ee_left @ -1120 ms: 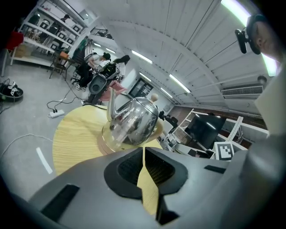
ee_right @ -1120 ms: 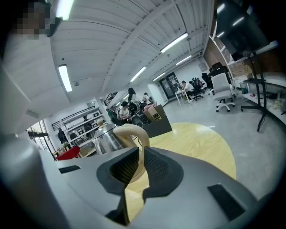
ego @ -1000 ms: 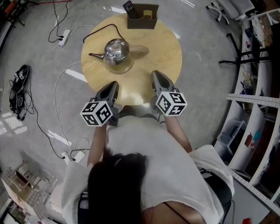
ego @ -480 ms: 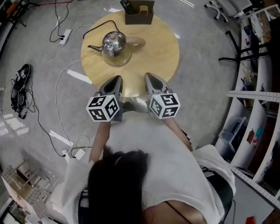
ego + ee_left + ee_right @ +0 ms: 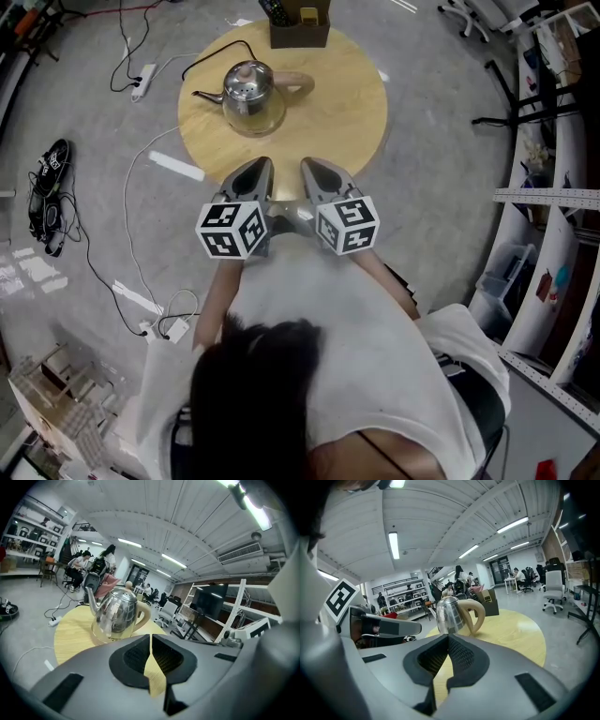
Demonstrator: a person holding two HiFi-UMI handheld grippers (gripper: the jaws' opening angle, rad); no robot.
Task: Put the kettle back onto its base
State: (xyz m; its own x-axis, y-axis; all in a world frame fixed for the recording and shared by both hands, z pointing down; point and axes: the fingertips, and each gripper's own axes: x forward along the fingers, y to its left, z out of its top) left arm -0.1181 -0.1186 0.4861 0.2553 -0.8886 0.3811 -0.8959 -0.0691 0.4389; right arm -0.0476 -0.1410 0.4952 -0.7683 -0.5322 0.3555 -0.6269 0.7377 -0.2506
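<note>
Head view shows the kettle (image 5: 248,89) on the table's (image 5: 361,112) far left part, with the left gripper (image 5: 260,169) and right gripper (image 5: 309,167) side by side over the table's near edge; left gripper view shows its jaws pressed together on nothing, kettle ahead on the table; right gripper view shows the same.

White shirt (image 5: 328,347) with loose sleeves on the person, dark hair (image 5: 248,394) low in the head view. Left tool (image 5: 264,165) and right tool (image 5: 306,165): smooth grey shells, each tapering to a narrow tip. Behind them, the left cube (image 5: 232,231) and right cube (image 5: 347,224) are white with black square markers. Close in, the pads (image 5: 136,654) are black and finely ribbed.
</note>
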